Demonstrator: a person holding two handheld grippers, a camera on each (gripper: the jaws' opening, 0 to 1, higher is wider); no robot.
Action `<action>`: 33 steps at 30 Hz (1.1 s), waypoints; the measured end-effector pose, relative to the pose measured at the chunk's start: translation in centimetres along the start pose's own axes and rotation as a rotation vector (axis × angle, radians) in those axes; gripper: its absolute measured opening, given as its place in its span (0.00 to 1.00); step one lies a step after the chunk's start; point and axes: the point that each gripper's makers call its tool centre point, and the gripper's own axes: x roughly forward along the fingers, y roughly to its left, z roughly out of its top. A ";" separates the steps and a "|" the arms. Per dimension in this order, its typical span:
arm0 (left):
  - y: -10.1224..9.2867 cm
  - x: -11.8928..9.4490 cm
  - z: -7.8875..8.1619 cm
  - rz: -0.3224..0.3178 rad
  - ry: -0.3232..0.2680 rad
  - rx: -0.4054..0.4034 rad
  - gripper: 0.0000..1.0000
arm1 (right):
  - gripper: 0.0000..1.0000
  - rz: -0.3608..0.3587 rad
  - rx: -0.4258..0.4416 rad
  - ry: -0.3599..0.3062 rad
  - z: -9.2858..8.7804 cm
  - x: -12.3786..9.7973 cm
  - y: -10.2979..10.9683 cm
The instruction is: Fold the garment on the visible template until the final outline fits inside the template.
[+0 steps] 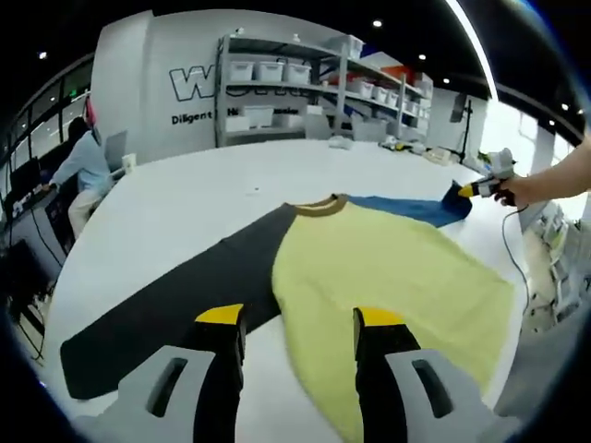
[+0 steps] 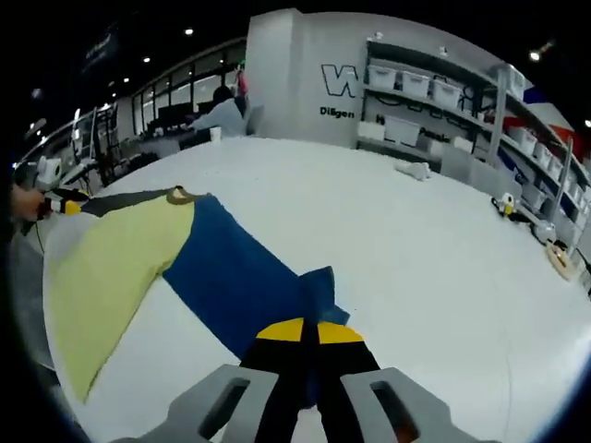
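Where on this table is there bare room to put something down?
Bare table lies between the garment's collar and the shelves, and right of the blue sleeve held by the right tool. The near side is crowded by the garment and left tool.

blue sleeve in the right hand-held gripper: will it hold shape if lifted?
Probably not. The blue sleeve lies flat and creased where the right hand-held gripper pinches it, so expect drape. It looks thin, likely light. The attached yellow body would likely drag across the smooth table.
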 end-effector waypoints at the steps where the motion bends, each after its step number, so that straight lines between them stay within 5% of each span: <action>1: -0.4 0.1 0.0 -0.009 0.002 0.003 0.47 | 0.00 0.007 -0.014 -0.002 0.3 0.3 1.0; 14: -2.3 0.5 -0.1 -0.032 0.017 0.029 0.46 | 0.00 0.115 -0.577 0.127 -1.3 4.8 10.5; 20: -2.4 0.4 -0.4 -0.027 0.026 0.027 0.45 | 0.00 0.149 -0.670 0.146 -2.4 5.5 13.6; 25: -2.4 0.4 -0.6 -0.025 0.033 0.025 0.44 | 0.00 0.132 -0.792 0.150 -2.8 5.3 13.6; 33: -2.8 0.5 -0.7 -0.028 0.032 0.019 0.44 | 0.15 0.101 -0.697 0.114 -2.3 3.1 13.3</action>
